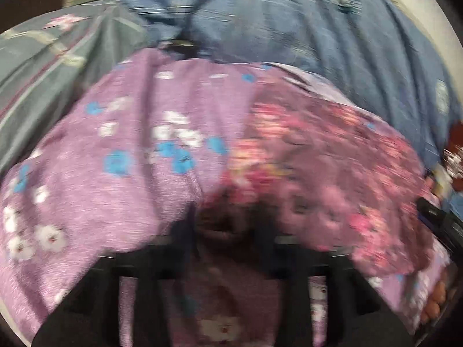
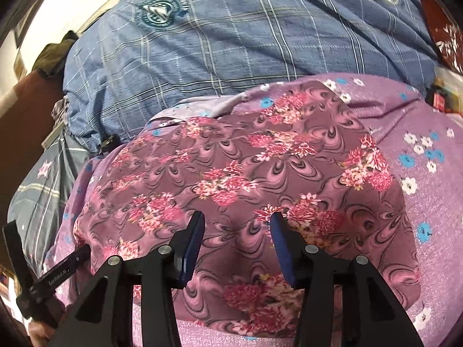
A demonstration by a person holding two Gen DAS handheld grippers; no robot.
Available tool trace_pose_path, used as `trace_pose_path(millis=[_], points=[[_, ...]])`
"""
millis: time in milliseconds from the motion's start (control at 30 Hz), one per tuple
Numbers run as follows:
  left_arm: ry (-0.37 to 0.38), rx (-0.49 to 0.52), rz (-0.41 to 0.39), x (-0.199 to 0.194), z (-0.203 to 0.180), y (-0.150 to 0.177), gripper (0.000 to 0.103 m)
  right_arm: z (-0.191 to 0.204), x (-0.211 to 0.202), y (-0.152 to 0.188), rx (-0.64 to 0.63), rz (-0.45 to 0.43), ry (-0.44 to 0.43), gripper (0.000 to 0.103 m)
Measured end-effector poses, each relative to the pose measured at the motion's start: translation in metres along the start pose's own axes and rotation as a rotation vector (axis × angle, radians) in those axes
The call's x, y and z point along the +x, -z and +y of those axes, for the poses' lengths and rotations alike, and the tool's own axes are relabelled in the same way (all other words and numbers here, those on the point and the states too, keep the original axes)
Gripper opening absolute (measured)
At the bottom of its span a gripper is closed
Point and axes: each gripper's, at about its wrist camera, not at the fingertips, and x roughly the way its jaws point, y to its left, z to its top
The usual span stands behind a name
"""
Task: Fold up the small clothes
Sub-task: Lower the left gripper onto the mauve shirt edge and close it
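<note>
A small mauve garment with pink flower print lies on a lilac sheet with white and blue flowers. My right gripper is open just above its near edge, blue pads apart, holding nothing. In the right wrist view my left gripper reaches under the garment's left edge. The left wrist view is blurred: the garment lies to the right, and cloth covers my left gripper, so its jaws are hidden.
A blue checked blanket with round badges is bunched behind the garment. A grey-green striped cloth lies at the left. A dark red patterned item sits at the far right.
</note>
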Motion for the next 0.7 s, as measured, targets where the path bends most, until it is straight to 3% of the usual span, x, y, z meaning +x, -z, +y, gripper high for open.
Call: trace_pose_path(millis=[100, 233, 267, 300, 400, 467, 567, 633, 667, 700], points=[[-0.002, 0.046, 0.002, -0.003, -0.006, -0.003, 0.017, 0.002, 0.005, 0.000, 0.000, 0.014, -0.002, 0.049], [0.034, -0.021, 0.020, -0.006, 0.007, -0.011, 0.021, 0.012, 0.009, 0.001, -0.023, 0.014, -0.002, 0.049], [0.009, -0.014, 0.007, -0.009, 0.007, -0.016, 0.031, 0.013, 0.009, 0.001, -0.026, 0.015, -0.001, 0.049], [-0.004, -0.008, -0.004, -0.012, 0.006, -0.020, 0.050, 0.014, 0.010, 0.001, -0.028, 0.018, -0.002, 0.049], [-0.008, -0.011, -0.056, -0.019, 0.005, -0.037, 0.086, 0.016, 0.013, 0.001, -0.025, 0.021, -0.003, 0.049], [0.039, 0.001, -0.033, -0.014, 0.003, -0.049, 0.087, 0.016, 0.014, 0.000, -0.022, 0.022, -0.004, 0.049], [0.100, 0.040, 0.105, 0.015, -0.002, -0.060, 0.086, 0.016, 0.015, -0.001, -0.023, 0.021, 0.002, 0.049], [0.187, 0.057, 0.155, 0.028, -0.005, -0.061, 0.072, 0.015, 0.016, -0.001, -0.022, 0.022, 0.005, 0.049], [0.236, 0.055, 0.186, 0.033, -0.005, -0.061, 0.058, 0.014, 0.016, -0.002, -0.021, 0.022, 0.007, 0.049], [0.269, 0.041, 0.203, 0.036, -0.005, -0.062, 0.051, 0.013, 0.016, -0.002, -0.021, 0.021, 0.010, 0.049]])
